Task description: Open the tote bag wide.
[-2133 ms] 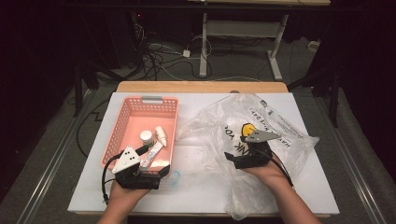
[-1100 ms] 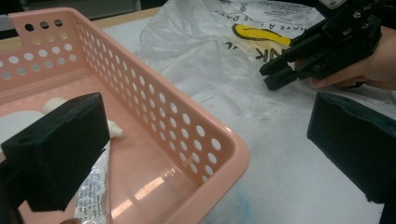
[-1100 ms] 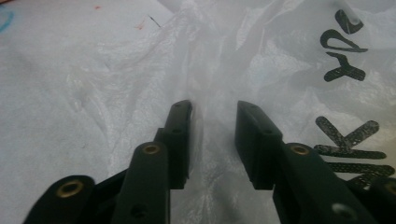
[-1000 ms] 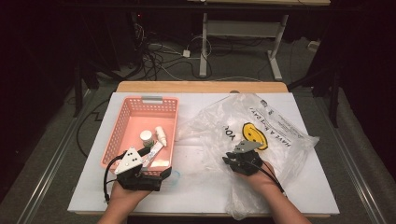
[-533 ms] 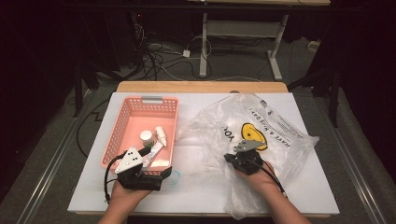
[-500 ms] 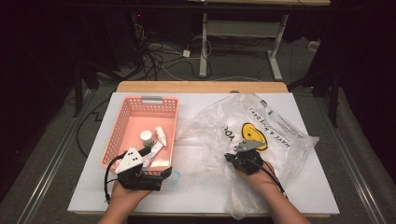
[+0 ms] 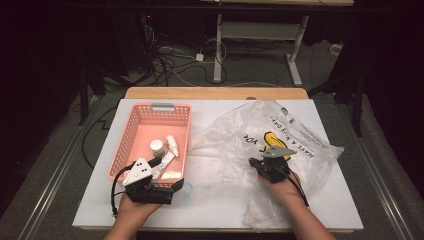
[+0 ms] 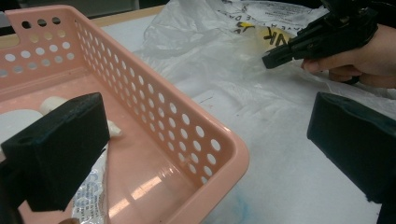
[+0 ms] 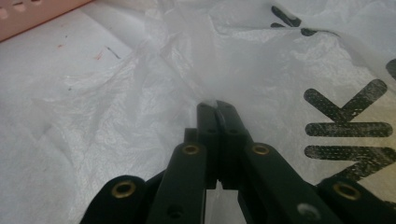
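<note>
Your right gripper (image 7: 260, 164) has its jaws clamped together on a fold of the plastic bag (image 7: 280, 140); in the right gripper view a sliver of film is pinched at the tips (image 9: 215, 108), and the jaws have just been closing on it. The bag is thin, clear and heavily crumpled, with black lettering and a yellow mark (image 7: 272, 140) printed on it; it lies spread over the right half of the white table (image 7: 210, 200), reaching from near the far edge down to the near edge beside your right hand (image 7: 280, 182). Its long axis runs roughly from the far left towards the right edge; which end is its mouth you cannot tell. Your left gripper (image 7: 170, 185) sits at the near right corner of the pink basket (image 7: 150, 112), jaws wide apart and gripping nothing; one pad (image 8: 60, 149) is inside the basket, the other (image 8: 355, 140) outside over the table, with the basket's corner between them; the basket stands on the left half of the table.
</note>
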Demonstrator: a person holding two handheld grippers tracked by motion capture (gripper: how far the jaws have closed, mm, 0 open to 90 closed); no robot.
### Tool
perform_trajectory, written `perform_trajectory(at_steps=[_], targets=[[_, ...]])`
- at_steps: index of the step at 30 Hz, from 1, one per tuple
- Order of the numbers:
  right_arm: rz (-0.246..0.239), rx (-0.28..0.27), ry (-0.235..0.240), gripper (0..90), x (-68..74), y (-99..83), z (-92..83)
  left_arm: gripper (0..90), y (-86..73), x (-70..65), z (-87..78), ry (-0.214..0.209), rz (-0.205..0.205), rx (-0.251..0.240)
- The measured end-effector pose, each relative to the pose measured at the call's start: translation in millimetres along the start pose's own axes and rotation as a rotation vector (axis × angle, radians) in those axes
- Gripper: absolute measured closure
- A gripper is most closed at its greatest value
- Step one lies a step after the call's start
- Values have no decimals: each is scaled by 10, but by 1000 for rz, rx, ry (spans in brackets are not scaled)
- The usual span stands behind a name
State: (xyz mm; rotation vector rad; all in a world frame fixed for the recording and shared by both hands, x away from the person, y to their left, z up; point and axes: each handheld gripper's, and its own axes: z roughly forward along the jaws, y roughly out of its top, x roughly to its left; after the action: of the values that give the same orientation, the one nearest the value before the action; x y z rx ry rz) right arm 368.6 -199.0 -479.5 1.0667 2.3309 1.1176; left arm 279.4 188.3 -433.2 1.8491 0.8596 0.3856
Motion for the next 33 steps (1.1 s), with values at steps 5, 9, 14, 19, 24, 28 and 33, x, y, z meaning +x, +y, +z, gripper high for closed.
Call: perform_trajectory(at_steps=[5, 9, 14, 19, 24, 28, 33], targets=[[30, -39, -31, 900, -101, 7, -86, 0, -1, 3, 0, -3, 1, -2], [54, -69, -42, 900, -194, 9, -159, 0, 0, 4, 0, 0, 2, -2], [71, -112, -51, 900, -283, 24, -254, 0, -2, 7, 1, 0, 1, -3], [78, -142, -56, 900, -318, 45, -334, 0, -2, 8, 0, 2, 3, -2], [66, -178, -54, 900, -307, 85, -417, 0, -2, 11, -3, 3, 5, -2], [48, -217, -55, 900, -293, 134, -493, 0, -2, 13, -7, 6, 7, -2], [43, -242, -55, 900, -290, 163, -549, 0, -1, 13, -9, 9, 10, -2]])
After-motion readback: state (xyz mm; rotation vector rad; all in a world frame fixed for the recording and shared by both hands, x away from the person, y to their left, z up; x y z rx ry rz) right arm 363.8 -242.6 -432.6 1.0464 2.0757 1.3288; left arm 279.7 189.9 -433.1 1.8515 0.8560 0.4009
